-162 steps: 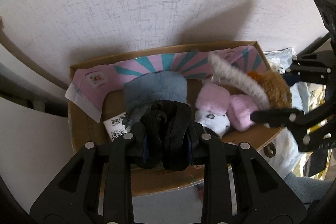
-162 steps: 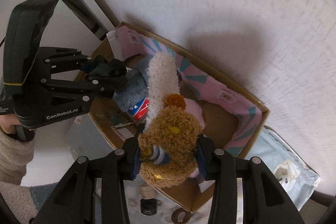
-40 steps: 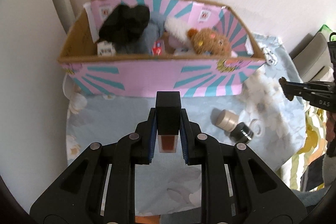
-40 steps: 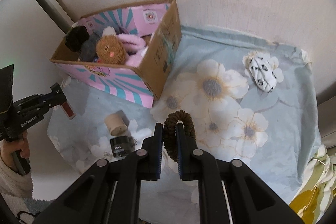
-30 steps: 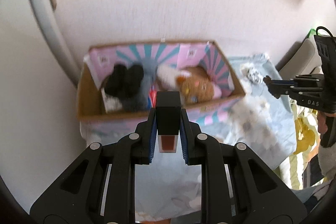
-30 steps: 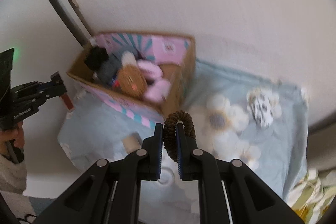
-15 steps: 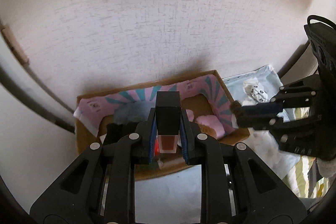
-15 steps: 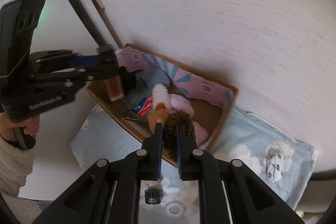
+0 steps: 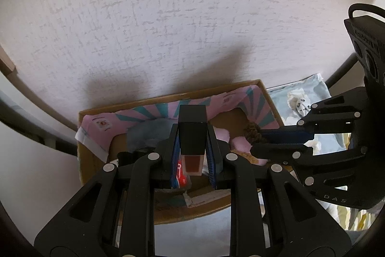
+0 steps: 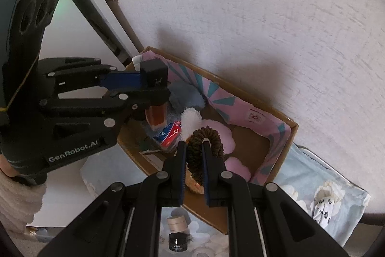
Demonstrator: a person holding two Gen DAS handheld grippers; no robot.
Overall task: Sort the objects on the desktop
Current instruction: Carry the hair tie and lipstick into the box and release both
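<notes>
My left gripper (image 9: 192, 127) is shut on a small bottle (image 9: 192, 155) that has a black cap and red-brown liquid. It hangs over the left part of the cardboard box (image 9: 240, 86) with pink and teal lining. My right gripper (image 10: 193, 145) is shut on a brown hair scrunchie (image 10: 211, 136) above the middle of the box (image 10: 279, 151). The right wrist view shows the left gripper (image 10: 156, 88) and its bottle (image 10: 157, 115) close on the left. Grey, white and pink plush things and a red-blue packet (image 10: 169, 135) lie inside.
The box stands against a textured white wall on a pale blue floral cloth (image 10: 336, 187). A black-and-white patterned scrunchie (image 10: 323, 207) lies on the cloth to the right. A beige jar (image 10: 176, 223) and a black jar (image 10: 176, 243) stand in front of the box. A fluffy sleeve (image 10: 16, 196) shows at the far left.
Both grippers have moved forward from above the cloth to above the box, keeping hold of the bottle and the scrunchie. They now sit closer together.
</notes>
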